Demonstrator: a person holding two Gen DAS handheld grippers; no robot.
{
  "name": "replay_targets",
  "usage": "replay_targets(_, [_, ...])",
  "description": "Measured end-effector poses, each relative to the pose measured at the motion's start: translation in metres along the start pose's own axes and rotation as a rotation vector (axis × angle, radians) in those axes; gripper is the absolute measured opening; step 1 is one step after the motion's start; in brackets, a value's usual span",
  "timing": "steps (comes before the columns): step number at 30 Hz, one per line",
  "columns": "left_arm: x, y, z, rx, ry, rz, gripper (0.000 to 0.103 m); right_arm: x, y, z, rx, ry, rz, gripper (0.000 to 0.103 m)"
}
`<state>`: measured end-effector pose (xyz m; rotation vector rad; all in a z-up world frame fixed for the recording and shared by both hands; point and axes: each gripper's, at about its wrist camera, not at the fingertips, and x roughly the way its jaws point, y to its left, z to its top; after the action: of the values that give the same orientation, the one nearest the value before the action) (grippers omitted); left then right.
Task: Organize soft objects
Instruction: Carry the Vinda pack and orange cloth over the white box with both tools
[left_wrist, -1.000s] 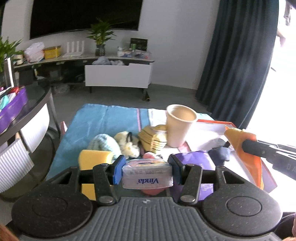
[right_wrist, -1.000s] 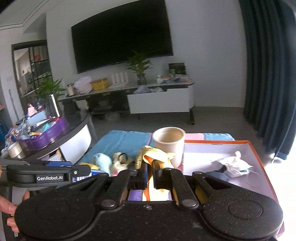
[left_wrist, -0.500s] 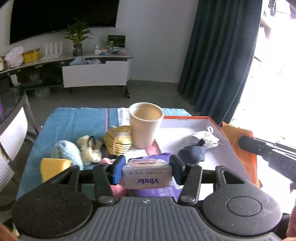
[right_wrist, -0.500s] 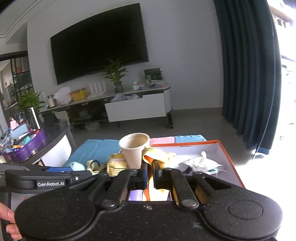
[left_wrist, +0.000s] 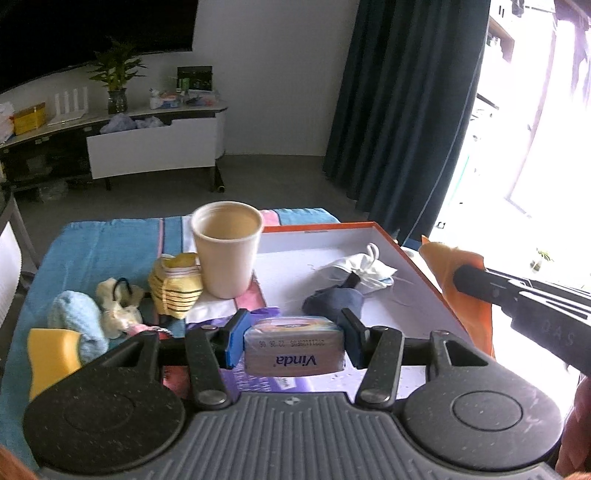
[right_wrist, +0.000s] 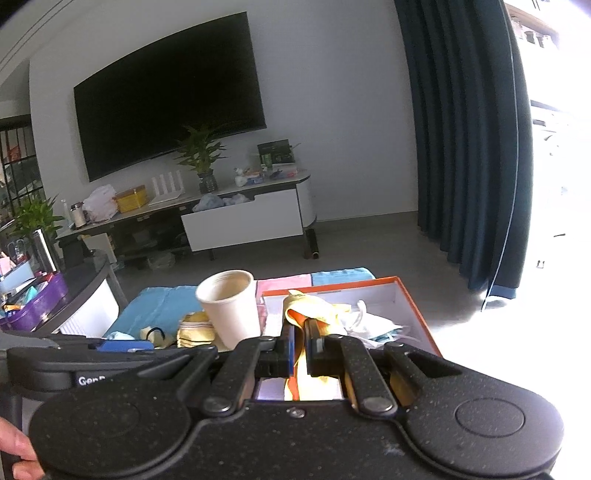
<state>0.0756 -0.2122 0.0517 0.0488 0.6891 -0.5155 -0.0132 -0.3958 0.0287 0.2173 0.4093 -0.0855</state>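
Daylit room, overexposed at the right

The window (left_wrist: 535, 147) is blown out to white, perhaps hiding detail there; the curtain (right_wrist: 465, 129) is bowed by fisheye distortion, and nearer objects are rendered sharp.

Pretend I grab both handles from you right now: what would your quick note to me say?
Left tongs: clamped on the small plastic-wrapped Vinda tissue pack, held over the table's near edge.
Right tongs: shut on the thin yellow-and-orange cloth, near the box.
Done: a crumpled white face mask and a dark blue fabric bundle already lie in the shallow white box with the orange rim.
Left: the yellow sponge block, pale blue fluffy cloth, cream plush piece and yellow striped folded cloth lie on the blue towel, beside the beige paper cup.
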Motion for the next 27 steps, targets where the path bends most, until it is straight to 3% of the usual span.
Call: replay_targets(27, [0.034,-0.037,0.003,0.019,0.059,-0.055,0.053,0.007,-0.043,-0.003,0.052,0.012,-0.069,0.007])
